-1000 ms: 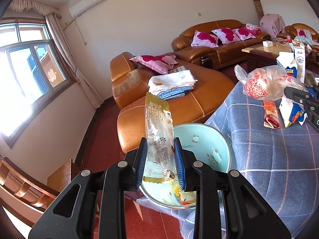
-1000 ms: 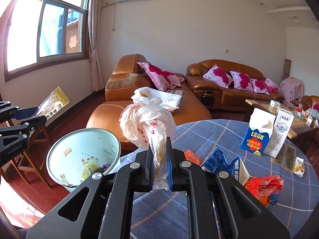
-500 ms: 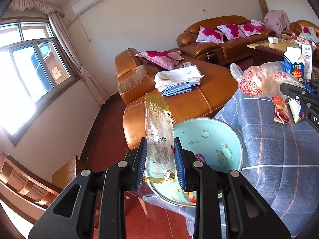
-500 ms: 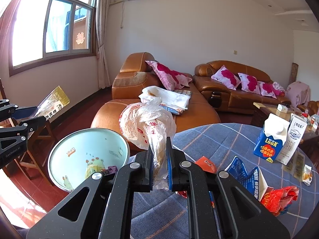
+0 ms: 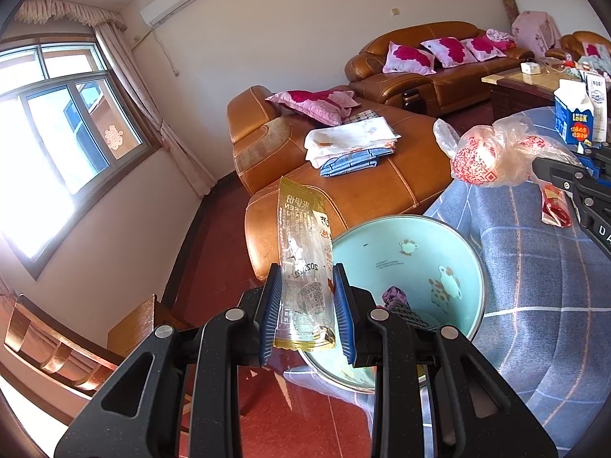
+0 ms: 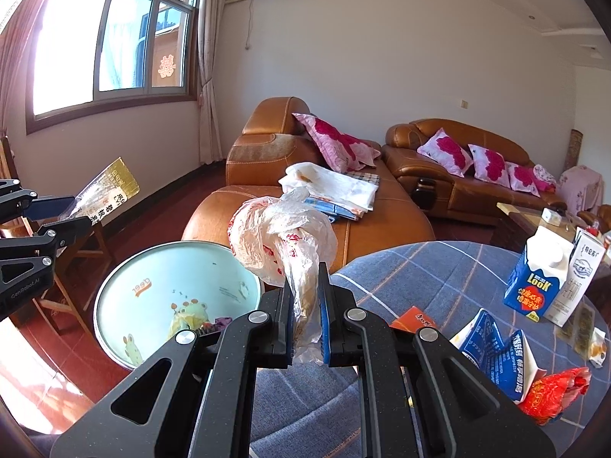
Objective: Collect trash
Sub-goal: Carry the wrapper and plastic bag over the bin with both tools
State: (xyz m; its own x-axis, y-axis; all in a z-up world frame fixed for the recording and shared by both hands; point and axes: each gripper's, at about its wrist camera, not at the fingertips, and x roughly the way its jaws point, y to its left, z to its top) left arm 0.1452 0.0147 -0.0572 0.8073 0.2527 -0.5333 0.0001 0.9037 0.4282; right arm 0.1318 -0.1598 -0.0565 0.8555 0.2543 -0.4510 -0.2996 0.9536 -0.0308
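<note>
1. Clamping left gripper (image 5: 307,305) on gold snack wrapper (image 5: 303,263), upright, just short of the bin (image 5: 469,252) ahead, likely for dropping in.
2. Pinching right gripper (image 6: 307,316) together on crumpled plastic bag (image 6: 282,236), bin (image 6: 114,286) ahead-left, remaining trash right on desk (image 6: 420,267).

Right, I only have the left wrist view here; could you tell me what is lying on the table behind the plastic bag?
Observer: A torn blue carton lies flat beside a crumpled red wrapper.
Operator: Thanks. How is the right gripper holding that plastic bag?
Observer: The right gripper is shut on the plastic bag by its twisted neck.
Operator: And what is in the basin besides the purple scrap?
Observer: A yellowish wrapper lies in the basin.
</note>
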